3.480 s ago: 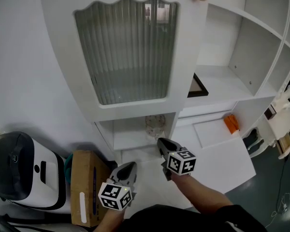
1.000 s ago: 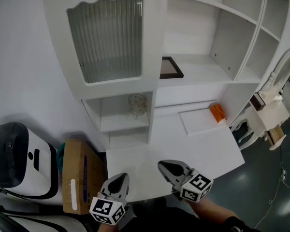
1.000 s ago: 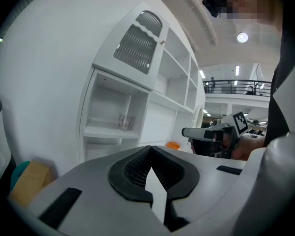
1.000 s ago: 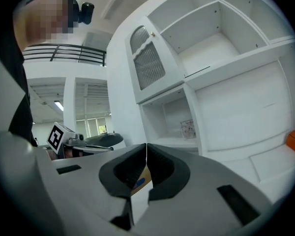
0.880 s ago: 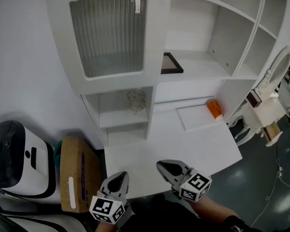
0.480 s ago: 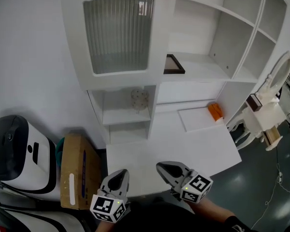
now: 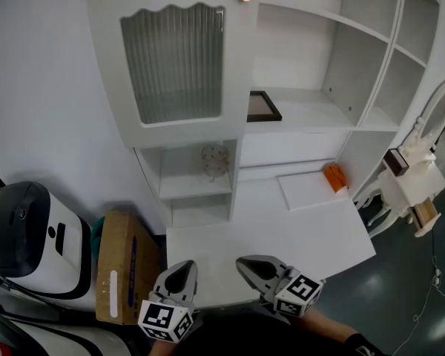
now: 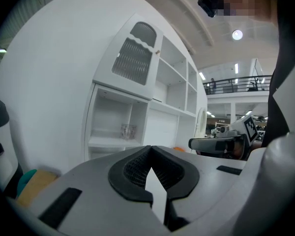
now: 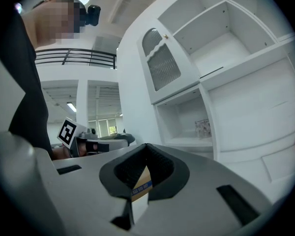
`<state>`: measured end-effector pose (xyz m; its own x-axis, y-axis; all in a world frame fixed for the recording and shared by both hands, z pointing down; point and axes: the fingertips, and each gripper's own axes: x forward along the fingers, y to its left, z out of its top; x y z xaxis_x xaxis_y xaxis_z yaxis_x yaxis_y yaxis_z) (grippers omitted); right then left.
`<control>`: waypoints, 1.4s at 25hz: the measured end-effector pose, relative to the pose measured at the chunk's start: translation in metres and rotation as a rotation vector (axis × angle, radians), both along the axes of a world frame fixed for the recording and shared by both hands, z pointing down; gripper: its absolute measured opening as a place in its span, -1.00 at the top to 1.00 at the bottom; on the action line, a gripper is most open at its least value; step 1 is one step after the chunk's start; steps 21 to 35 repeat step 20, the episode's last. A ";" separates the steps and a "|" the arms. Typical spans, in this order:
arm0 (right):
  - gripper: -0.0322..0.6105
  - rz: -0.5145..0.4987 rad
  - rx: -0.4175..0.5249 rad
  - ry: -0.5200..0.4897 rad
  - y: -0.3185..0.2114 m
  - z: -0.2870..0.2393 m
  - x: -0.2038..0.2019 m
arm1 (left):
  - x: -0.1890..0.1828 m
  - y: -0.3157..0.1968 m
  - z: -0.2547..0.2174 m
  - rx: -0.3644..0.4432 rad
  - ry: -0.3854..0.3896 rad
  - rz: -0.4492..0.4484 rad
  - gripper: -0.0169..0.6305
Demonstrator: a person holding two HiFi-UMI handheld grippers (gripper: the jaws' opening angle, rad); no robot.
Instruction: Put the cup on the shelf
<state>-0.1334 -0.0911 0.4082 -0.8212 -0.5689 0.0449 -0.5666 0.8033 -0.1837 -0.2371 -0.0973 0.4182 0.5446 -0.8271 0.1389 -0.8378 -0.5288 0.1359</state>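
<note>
On the shelf [image 7: 196, 189] under the ribbed-glass door, the cup [image 7: 215, 159] stands upright, nearer the right wall of its cubby, touching neither wall. Left gripper [image 7: 180, 271] and right gripper [image 7: 246, 265] sit low at the near edge of the desk [image 7: 282, 225], well apart from the cup. Each has its jaws together with nothing clamped. The brown card showing through the right one's gap looks like the box [image 7: 122, 273] on the floor beyond, not a held thing. Judgement: placement looks done, and the step in hand is the retreat. To do it well, hold both grippers level and off the desk edge, make no sweep toward the cubby, and leave the jaws closed so nothing snags. One check is worth making: that the cup base lies wholly on the board. It seems set back from the front lip, but it is too small to be sure.
</note>
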 end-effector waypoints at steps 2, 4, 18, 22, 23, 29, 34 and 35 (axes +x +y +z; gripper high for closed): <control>0.85 0.002 0.006 -0.006 -0.004 -0.002 0.001 | 0.000 -0.002 0.000 -0.001 -0.006 0.000 0.91; 0.85 -0.004 0.014 -0.004 -0.006 -0.003 0.001 | -0.002 -0.004 0.001 -0.003 -0.007 -0.004 0.91; 0.85 -0.013 0.033 -0.012 -0.023 -0.010 0.007 | 0.002 -0.015 -0.001 -0.012 -0.017 -0.013 0.91; 0.85 -0.012 0.029 -0.016 -0.025 -0.010 0.008 | 0.002 -0.017 -0.003 -0.009 -0.019 -0.015 0.91; 0.85 -0.012 0.029 -0.016 -0.025 -0.010 0.008 | 0.002 -0.017 -0.003 -0.009 -0.019 -0.015 0.91; 0.85 -0.012 0.029 -0.016 -0.025 -0.010 0.008 | 0.002 -0.017 -0.003 -0.009 -0.019 -0.015 0.91; 0.85 -0.012 0.029 -0.016 -0.025 -0.010 0.008 | 0.002 -0.017 -0.003 -0.009 -0.019 -0.015 0.91; 0.85 -0.012 0.029 -0.016 -0.025 -0.010 0.008 | 0.002 -0.017 -0.003 -0.009 -0.019 -0.015 0.91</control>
